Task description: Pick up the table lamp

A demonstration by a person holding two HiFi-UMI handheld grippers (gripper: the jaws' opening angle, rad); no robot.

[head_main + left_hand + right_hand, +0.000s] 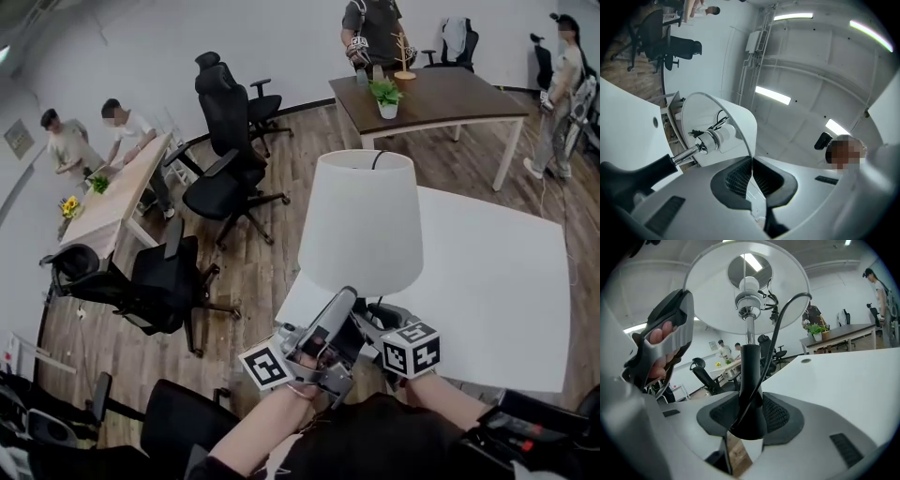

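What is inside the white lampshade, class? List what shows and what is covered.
Inside the lampshade: a white socket on a chrome rod, and a black cord. From the head view the shade covers all of it.

White table [487,281], black chairs [230,141], potted plant [386,96]

One table lamp [361,220]. Two tools: left tool [751,176], right tool [750,416]. Three tables [487,272] [450,94] [112,202]. Four bystanders [66,141] [128,127] [375,28] [565,75].
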